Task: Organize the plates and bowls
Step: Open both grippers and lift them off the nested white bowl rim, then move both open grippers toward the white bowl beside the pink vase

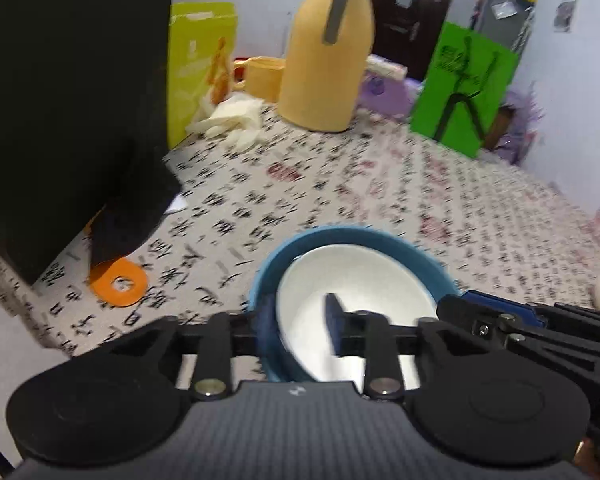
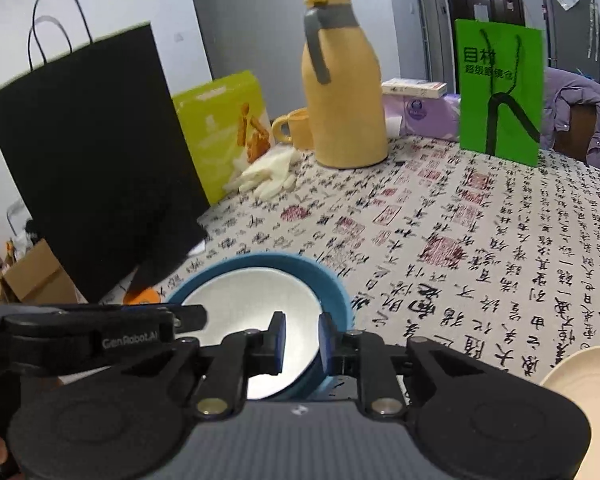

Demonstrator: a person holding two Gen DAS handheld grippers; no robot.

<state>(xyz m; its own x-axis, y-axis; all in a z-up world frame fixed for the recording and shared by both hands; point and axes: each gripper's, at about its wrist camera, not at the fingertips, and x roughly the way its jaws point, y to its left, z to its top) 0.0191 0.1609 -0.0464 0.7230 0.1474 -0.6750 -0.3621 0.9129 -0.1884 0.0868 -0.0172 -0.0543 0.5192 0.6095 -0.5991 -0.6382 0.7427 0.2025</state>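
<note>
While both of my claws work at the same spot, a blue bowl (image 2: pixel 332 280) sits on the calligraphy-print tablecloth (image 2: pixel 480 240) near a black paper bag (image 2: pixel 92 168), with a white bowl (image 2: pixel 252 304) nested inside it. My right gripper (image 2: pixel 302 342) is clenched on the near wall of the pair, one pad inside the white bowl, one outside the blue. My left gripper (image 1: pixel 300 328) straddles the opposite rim, but blur hides whether its pads press. I judge these bowls stiff, smooth, fairly light, breakable; the rim is the natural hold. A cream plate (image 2: pixel 580 376) waits at the right.
</note>
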